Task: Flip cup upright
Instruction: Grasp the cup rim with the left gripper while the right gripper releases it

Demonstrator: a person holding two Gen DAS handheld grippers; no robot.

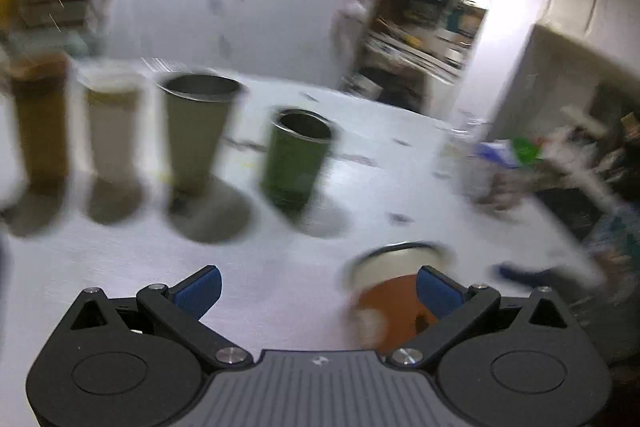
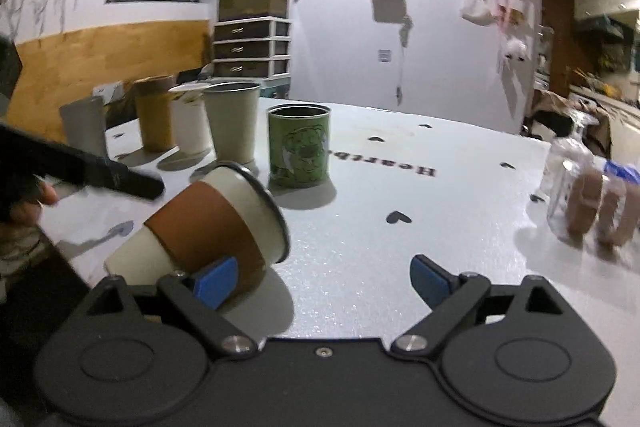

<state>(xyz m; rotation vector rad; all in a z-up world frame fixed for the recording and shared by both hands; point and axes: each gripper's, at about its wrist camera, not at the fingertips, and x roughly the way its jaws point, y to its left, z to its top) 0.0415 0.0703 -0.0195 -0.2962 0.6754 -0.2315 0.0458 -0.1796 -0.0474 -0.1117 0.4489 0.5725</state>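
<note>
- The right gripper [image 2: 324, 281] is hovering with its jaws spread wide; the left gripper [image 1: 318, 289] is gaping too (view blurred).
- The cup [image 2: 208, 227] is lying tilted on the white table [image 2: 400, 247] beside the right gripper's left finger, its rim pointing up-right toward the green tin [image 2: 299, 147].
- Four more cups [image 2: 192, 123] are standing upright behind.

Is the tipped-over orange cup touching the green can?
Apart. In the right wrist view, bare white table shows between the tilted orange cup's rim and the green can standing behind it.
</note>
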